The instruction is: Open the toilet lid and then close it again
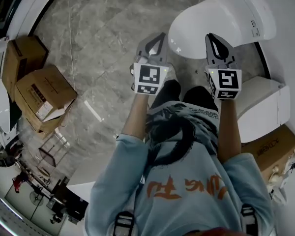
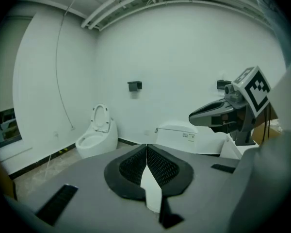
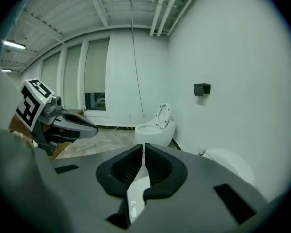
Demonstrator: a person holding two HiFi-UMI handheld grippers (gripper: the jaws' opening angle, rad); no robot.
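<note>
A white toilet with its lid (image 1: 221, 21) down fills the upper right of the head view. Both grippers are held side by side in front of its rim, apart from it. My left gripper (image 1: 161, 35) is shut with nothing between its jaws, its tips (image 2: 146, 147) pointing toward the wall. My right gripper (image 1: 210, 36) is also shut and empty, seen close up (image 3: 143, 147) in its own view. The same closed toilet shows low to the right (image 2: 177, 140) in the left gripper view and at the lower right (image 3: 230, 161) in the right gripper view.
A second white toilet (image 2: 97, 132) with its lid up stands farther along the wall. Cardboard boxes (image 1: 42, 95) sit on the marble floor at left, another box (image 1: 270, 149) at right beside a white unit (image 1: 265, 107). A small black fitting (image 2: 134, 85) hangs on the wall.
</note>
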